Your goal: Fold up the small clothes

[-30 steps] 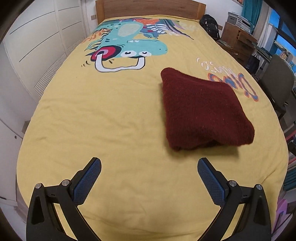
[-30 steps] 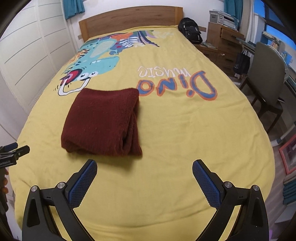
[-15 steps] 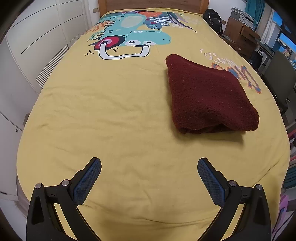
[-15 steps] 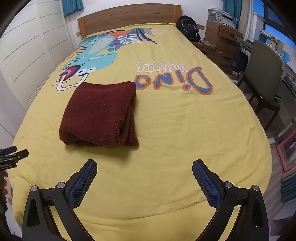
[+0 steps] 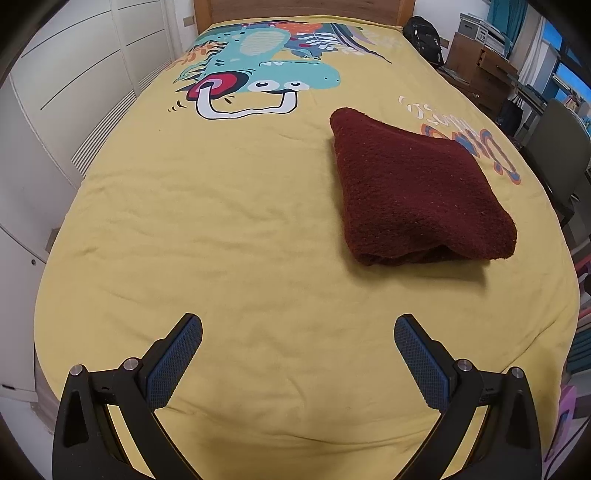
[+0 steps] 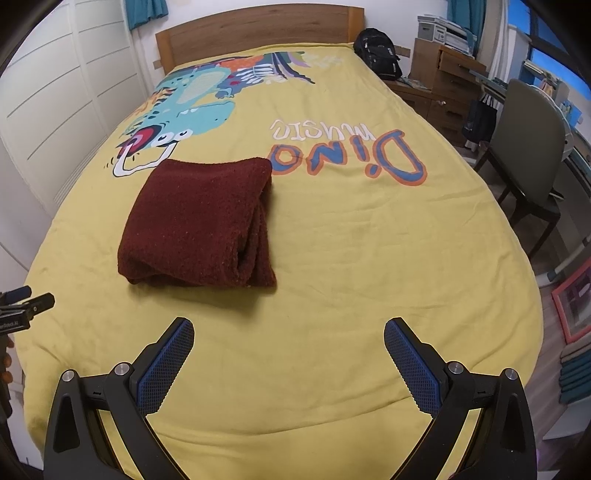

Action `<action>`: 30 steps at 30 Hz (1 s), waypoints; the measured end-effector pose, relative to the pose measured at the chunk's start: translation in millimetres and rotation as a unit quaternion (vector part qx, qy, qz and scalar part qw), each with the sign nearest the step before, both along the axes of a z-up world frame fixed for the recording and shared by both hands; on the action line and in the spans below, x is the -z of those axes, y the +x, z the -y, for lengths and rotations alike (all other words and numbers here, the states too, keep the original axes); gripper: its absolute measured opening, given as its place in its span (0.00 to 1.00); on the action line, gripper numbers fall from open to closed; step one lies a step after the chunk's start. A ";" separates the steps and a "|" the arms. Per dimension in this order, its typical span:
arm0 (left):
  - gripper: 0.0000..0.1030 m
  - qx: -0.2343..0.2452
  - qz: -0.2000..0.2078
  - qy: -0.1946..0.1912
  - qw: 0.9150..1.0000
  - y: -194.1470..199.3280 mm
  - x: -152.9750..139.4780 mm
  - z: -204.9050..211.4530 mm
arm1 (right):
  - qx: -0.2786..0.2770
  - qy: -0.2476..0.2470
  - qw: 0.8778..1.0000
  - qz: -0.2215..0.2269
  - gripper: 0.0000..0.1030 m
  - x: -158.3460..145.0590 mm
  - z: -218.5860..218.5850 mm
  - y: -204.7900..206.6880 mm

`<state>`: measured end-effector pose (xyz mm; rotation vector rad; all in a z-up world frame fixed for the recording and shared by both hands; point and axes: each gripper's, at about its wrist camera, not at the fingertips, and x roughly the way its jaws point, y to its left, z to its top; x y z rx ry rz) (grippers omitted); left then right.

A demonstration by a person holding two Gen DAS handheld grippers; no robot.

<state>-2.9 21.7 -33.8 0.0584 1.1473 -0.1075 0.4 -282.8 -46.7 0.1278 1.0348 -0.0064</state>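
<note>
Left gripper (image 5: pixel 298 345): black angular arms, silver round screws at the joints, blue cross-hatched pads (image 5: pixel 173 363) on both fingers. Right gripper (image 6: pixel 289 350): same black frame, silver screws, blue textured pads (image 6: pixel 413 371)

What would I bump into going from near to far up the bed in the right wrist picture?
Right claw → folded dark red fleece garment → upside-down "Dino music" lettering → teal dinosaur print → wooden headboard.
</note>
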 end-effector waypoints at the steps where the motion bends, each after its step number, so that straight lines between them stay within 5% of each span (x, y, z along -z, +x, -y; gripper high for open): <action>1: 0.99 0.000 0.000 0.000 1.000 -0.1 0.0 0.2 | 0.000 0.000 1.000 0.000 1.00 -0.2 -0.2 0.1; 30: 0.99 0.009 0.012 0.007 1.000 -1.1 -10.9 8.4 | -0.003 -0.002 1.000 -0.003 1.00 1.1 0.0 -0.5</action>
